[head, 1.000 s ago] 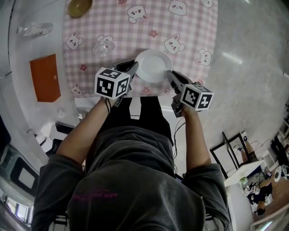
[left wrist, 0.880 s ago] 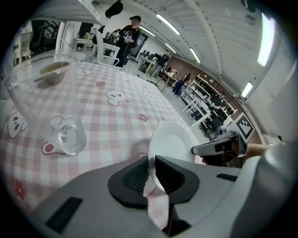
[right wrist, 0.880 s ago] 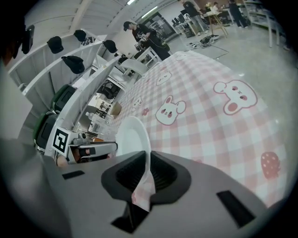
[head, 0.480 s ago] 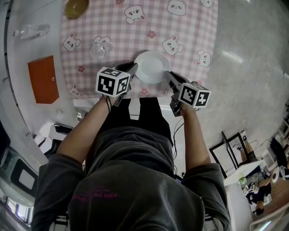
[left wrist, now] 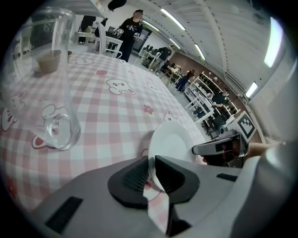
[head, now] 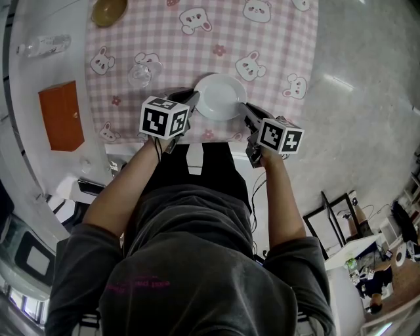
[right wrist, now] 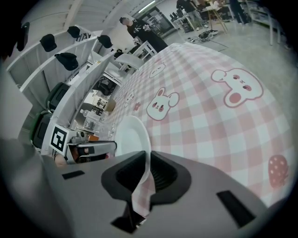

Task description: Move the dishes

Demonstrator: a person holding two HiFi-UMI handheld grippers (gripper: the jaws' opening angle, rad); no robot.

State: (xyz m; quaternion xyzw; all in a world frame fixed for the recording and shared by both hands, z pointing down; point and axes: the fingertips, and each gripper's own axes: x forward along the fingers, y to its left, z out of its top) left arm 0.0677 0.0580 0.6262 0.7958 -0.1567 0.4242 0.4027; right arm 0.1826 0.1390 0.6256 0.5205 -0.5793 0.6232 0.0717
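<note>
Plate: a round white ceramic plate (head: 221, 96) is at the 6 o'clock edge of the table, nearest the person, over the cloth. No view settles whether it rests on the cloth or hangs just above it.
Left claw: the left gripper (left wrist: 151, 172) is closed on the plate's rim at about 9 o'clock. The thin white edge sits pinched between its two dark ribbed pads.
Right claw: the right gripper (right wrist: 148, 169) is clamped on the opposite rim, at about 4 o'clock, with the edge running between its pads.
Cloth: a pink-and-white checked tablecloth with bear and rabbit faces (head: 269, 39) covers the table under the plate.
Glass: a clear drinking glass (head: 143, 72) stands upright on the cloth at the plate's 10 o'clock, near it but apart.
Bowl: a small brownish bowl (head: 108, 10) sits at 11 o'clock, well apart, by the far edge.
Off the cloth: an orange rectangular object (head: 61, 115) lies at 9 o'clock. A clear plastic bottle (head: 46, 46) lies on its side at 10 o'clock, both on a white surface.
Floor: a grey polished floor (head: 367, 98) is at 3 o'clock.
</note>
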